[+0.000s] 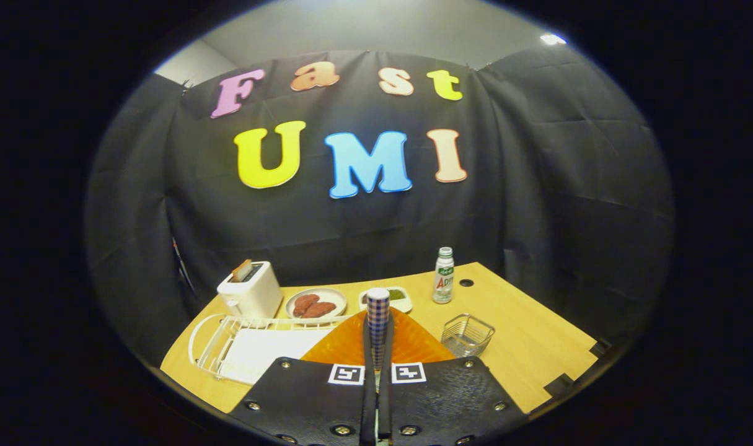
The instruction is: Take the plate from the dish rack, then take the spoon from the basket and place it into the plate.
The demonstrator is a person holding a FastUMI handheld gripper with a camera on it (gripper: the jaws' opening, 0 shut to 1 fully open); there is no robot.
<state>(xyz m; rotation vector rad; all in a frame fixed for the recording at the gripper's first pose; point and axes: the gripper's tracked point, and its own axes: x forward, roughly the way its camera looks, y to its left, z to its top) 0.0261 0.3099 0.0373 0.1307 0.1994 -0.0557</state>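
My gripper [377, 337] is shut on the spoon [378, 305], whose blue-and-white checked end sticks up from between the fingers. The rest of the spoon is hidden by the fingers. Just beyond and below the fingers lies the orange plate [413, 347] on the wooden table, partly covered by the gripper body. The small wire basket [467, 334] stands to the right of the plate with nothing visible in it. The white wire dish rack [227, 341] sits to the left of the plate with a white cloth or tray in it.
Along the back of the table [537, 347] stand a white toaster [250, 291] with a slice in it, a plate of brown food [316, 303], a small dish [396, 299] and a bottle [443, 275]. The table's right half is bare wood.
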